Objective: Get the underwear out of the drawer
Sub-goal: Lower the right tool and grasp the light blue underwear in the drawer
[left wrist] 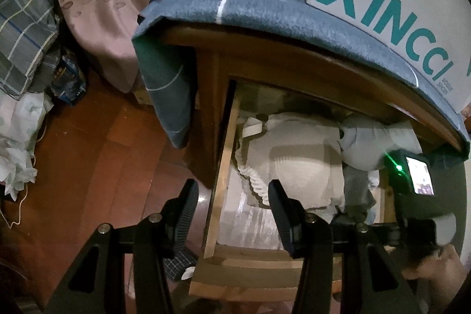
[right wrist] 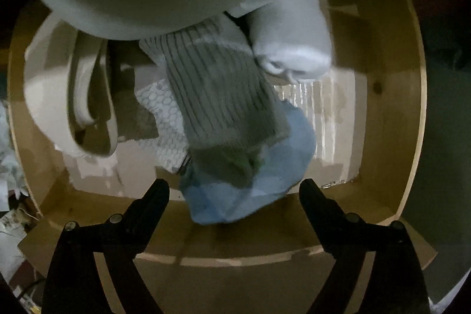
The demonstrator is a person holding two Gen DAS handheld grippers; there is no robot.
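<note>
Underwear sits soft and crumpled in your wooden drawer — pale blue knit, half under a ribbed grey sock, long axis running front-left to back-right. Your right gripper hangs jaws wide, straddling it, gripping nothing. Left gripper — half-spread over the drawer's side wall, also empty.

The left gripper points steeply down, its jaws partly apart with nothing pressed between the pads. The right gripper also points steeply down, jaws spread wide and empty. In the left wrist view its body shows at 4 o'clock, a bare hand beneath it.
</note>
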